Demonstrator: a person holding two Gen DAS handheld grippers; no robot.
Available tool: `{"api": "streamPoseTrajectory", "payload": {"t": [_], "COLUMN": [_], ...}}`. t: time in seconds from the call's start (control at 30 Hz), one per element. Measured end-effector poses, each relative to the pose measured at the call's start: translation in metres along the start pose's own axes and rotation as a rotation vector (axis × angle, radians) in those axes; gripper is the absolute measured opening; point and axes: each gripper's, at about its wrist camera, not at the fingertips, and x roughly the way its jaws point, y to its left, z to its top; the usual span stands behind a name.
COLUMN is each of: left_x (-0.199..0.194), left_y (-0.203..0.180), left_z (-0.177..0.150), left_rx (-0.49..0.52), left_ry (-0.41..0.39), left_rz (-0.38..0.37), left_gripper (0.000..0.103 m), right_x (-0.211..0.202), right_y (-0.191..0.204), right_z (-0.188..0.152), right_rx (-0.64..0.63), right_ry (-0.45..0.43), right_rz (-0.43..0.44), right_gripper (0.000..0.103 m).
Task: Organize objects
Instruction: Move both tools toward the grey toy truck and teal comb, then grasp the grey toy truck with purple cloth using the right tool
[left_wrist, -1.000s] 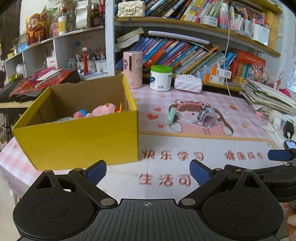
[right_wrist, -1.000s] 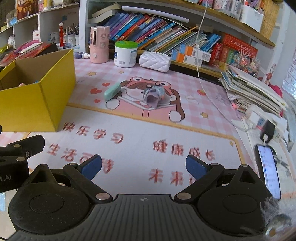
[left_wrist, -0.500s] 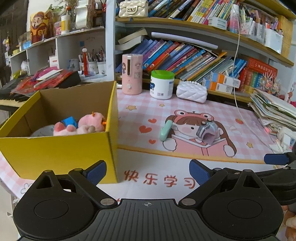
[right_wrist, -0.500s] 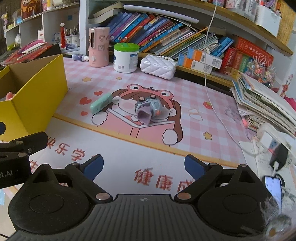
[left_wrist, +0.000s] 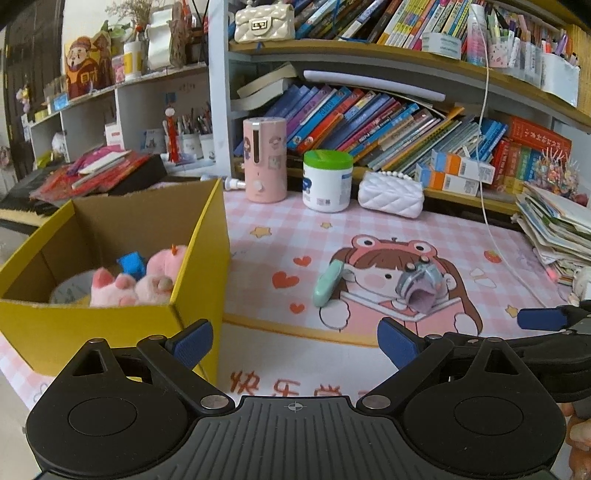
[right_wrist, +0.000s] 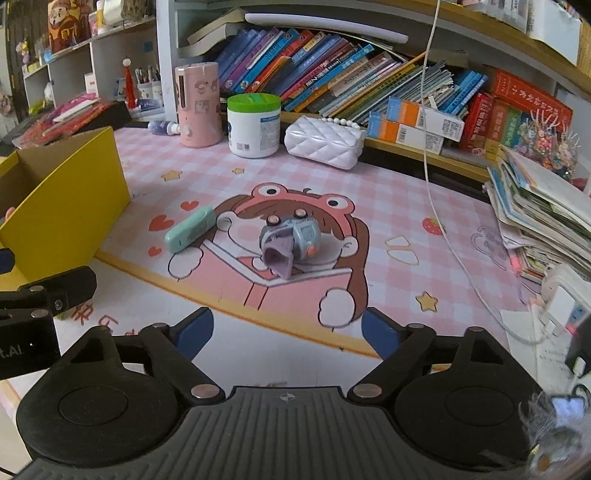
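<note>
Left tool (left_wrist: 294, 341) wide, blue pads (left_wrist: 192, 342) apart, nothing between them; hovering low over tabletop (left_wrist: 295, 354) at near corner of yellow box (left_wrist: 110, 325). Right tool (right_wrist: 287, 330) likewise wide, gripping nothing, pointed toward the toy on the mat. Yellow box open-topped, on left side of pink checked mat (right_wrist: 388, 192); inside: pink plush toy (left_wrist: 142, 282), small blue piece (left_wrist: 131, 264) behind it, pale round item partly hidden at bottom left. On the cartoon girl print, well apart from box: mint-green oblong case (right_wrist: 190, 229) lying flat, tilted; just right of it, not touching, grey-blue toy (right_wrist: 291, 236) with purple open mouth facing the camera and two knobs on top. Same pair in left view: case (left_wrist: 328, 282), toy (left_wrist: 419, 286). Along back edge of mat: pink cylindrical dispenser (right_wrist: 199, 105) upright, white tub with green lid (right_wrist: 253, 125) just beside it, white quilted purse (right_wrist: 325, 142) further right. Slanted row of books (right_wrist: 325, 70) on shelf behind. Stack of papers and booklets (right_wrist: 539, 221) at right edge. White cable (right_wrist: 439, 206) hanging down from above, trailing over mat toward right. Black part of left tool visible at left edge of right view.
</note>
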Motion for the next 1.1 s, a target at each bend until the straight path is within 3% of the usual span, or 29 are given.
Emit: {"api": "streamPoseTrajectory", "payload": {"t": [0.5,0.7,0.83,0.93,0.97,1.0,1.1], "left_x": [0.034,0.047,0.052,0.056,0.058,0.059,0.063], "left_y": [-0.012,-0.017,-0.018,-0.018,-0.019,-0.019,-0.023], "left_z": [0.021,0.025,0.028,0.03,0.03,0.031,0.032], "left_rx": [0.035,0.054,0.055,0.056,0.057,0.057,0.058], "left_ry": [0.006,0.023,0.032,0.037,0.039,0.04,0.042], "left_rz": [0.026,0.029,0.036,0.041,0.042,0.04,0.035], "left_gripper": [0.096,0.096,0.092,0.092,0.092,0.092,0.092], "right_x": [0.063,0.099,0.118,0.128,0.13,0.133,0.131], "right_y": [-0.016,-0.015,-0.018,-0.019,-0.02,-0.021,-0.026], "right_z": [0.034,0.044,0.048,0.05,0.05,0.05,0.049], "right_rx": [0.002,-0.106,-0.103,-0.093,-0.086,-0.078,-0.051], "right_ry": [-0.025,-0.015,0.018,0.034,0.042,0.053,0.054], "right_rz": [0.039,0.07,0.1,0.116,0.12,0.128,0.142], "right_gripper": [0.079,0.082,0.081,0.075,0.064,0.061,0.061]}}
